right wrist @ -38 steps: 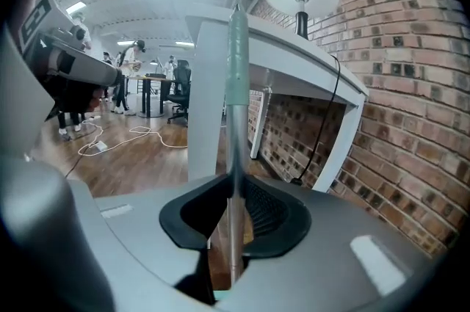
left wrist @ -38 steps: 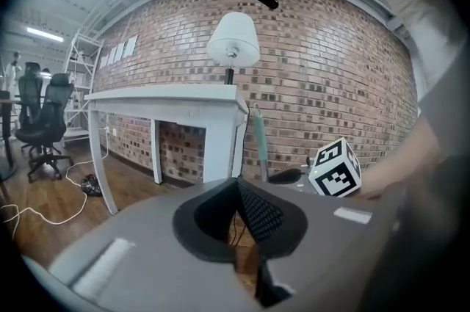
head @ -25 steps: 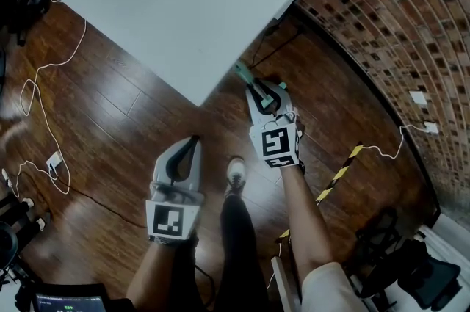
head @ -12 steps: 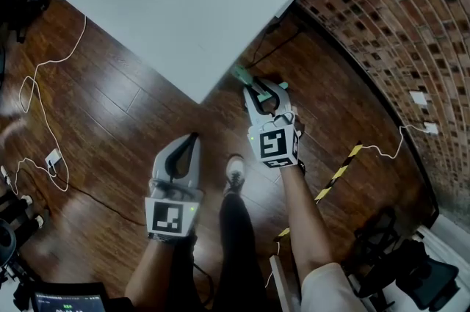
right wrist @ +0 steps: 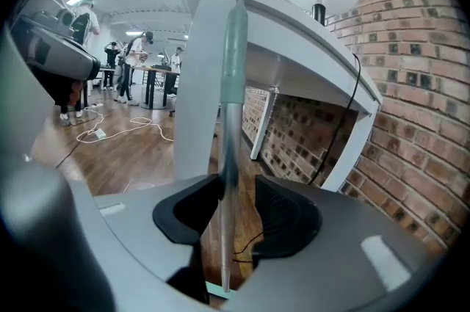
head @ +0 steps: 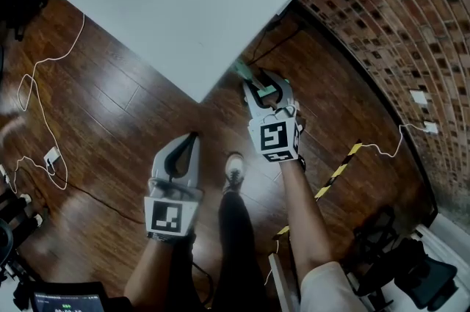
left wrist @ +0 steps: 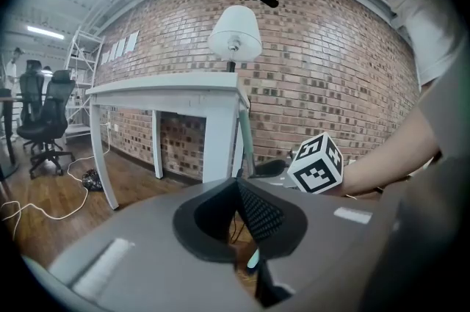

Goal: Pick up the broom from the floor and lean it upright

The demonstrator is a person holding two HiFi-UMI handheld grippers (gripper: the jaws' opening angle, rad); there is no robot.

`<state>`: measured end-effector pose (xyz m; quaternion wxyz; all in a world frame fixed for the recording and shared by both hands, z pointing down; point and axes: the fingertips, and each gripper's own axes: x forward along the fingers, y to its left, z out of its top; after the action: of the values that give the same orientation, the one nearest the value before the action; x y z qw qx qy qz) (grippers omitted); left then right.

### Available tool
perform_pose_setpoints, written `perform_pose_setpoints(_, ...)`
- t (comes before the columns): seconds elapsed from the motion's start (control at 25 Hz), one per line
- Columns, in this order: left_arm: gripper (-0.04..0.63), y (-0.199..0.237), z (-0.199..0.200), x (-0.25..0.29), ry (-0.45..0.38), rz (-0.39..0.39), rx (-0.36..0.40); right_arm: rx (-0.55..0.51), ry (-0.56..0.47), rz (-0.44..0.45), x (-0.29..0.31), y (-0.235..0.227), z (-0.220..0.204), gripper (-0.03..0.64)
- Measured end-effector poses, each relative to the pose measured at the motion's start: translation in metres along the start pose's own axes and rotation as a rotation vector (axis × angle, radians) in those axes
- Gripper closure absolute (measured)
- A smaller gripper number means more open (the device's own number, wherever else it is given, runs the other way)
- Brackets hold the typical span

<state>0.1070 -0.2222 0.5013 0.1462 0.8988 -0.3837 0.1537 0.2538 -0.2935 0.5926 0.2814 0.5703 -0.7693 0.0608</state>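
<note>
Step in hand: release, at the end of the lean. The right gripper (head: 263, 88) has its jaws opening around the broom handle (right wrist: 232, 83). The handle stands between them, close against the left pad, with a clear gap to the right pad, so nothing looks clamped any more. From this gripper the handle runs straight up and ahead, and its pale green upper grip reaches the edge of the white table (head: 169, 2) just in front of the jaws. It looks to rest against that edge near the table leg (right wrist: 194, 83), though I can't confirm contact. The broom head is below the gripper and out of every view (so I can't say how it sits on the floor). The left gripper (head: 192, 140) hangs beside and a little behind the right one, jaws closed tip to tip on nothing, well apart from the handle and taking no part. In my judgement the task is nearly done: broom up and leaning, only the let-go left. The next move calls for letting the jaws spread fully, then drawing the right gripper straight back off the handle without brushing it sideways. A nudge could slide the handle along the table edge and drop it. It may be worth a pause to see that it stands alone.
</note>
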Motion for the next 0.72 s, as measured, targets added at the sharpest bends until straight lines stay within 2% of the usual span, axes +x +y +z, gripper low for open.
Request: perform_pose_setpoints(0.72,0.594,0.005,-0.006,-0.001,0.007,-0.002,-0.006,-0.01,0.02,0.051,-0.002,0.022,-0.008,0.437)
